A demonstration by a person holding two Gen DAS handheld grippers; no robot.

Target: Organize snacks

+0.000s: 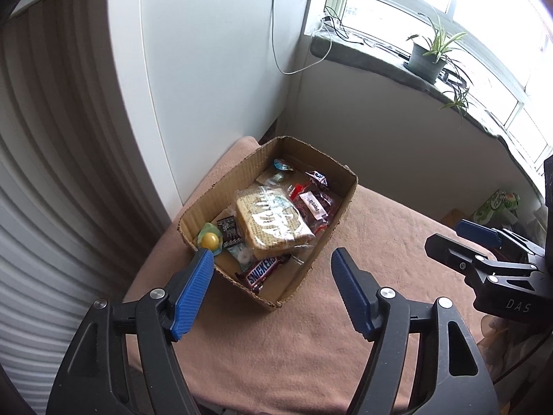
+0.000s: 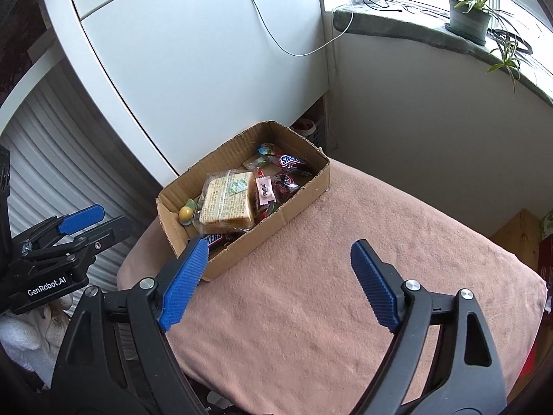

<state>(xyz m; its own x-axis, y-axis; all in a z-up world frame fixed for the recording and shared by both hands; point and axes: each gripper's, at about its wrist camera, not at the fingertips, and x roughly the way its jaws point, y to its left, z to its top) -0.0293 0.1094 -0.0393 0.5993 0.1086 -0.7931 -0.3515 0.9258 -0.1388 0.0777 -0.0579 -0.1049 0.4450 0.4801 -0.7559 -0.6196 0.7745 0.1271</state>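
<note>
An open cardboard box [image 1: 297, 278] sits on a pink-towelled table [image 1: 311, 346] and holds several snacks: a wrapped wafer pack [image 1: 273, 219], a Snickers bar [image 1: 261, 271], a red packet [image 1: 314, 207] and a yellow candy [image 1: 210, 240]. The box also shows in the right wrist view [image 2: 242, 252], with the wafer pack [image 2: 228, 204]. My left gripper [image 1: 271, 266] is open and empty, held above the box's near corner. My right gripper [image 2: 278, 252] is open and empty, just right of the box's near wall.
A white cabinet [image 1: 207, 69] stands behind the box. A windowsill with a potted plant [image 1: 427, 57] runs at the back right. A white cable [image 2: 297, 52] hangs down the wall. Boxes and a green bag [image 1: 497, 204] lie beyond the table's right edge.
</note>
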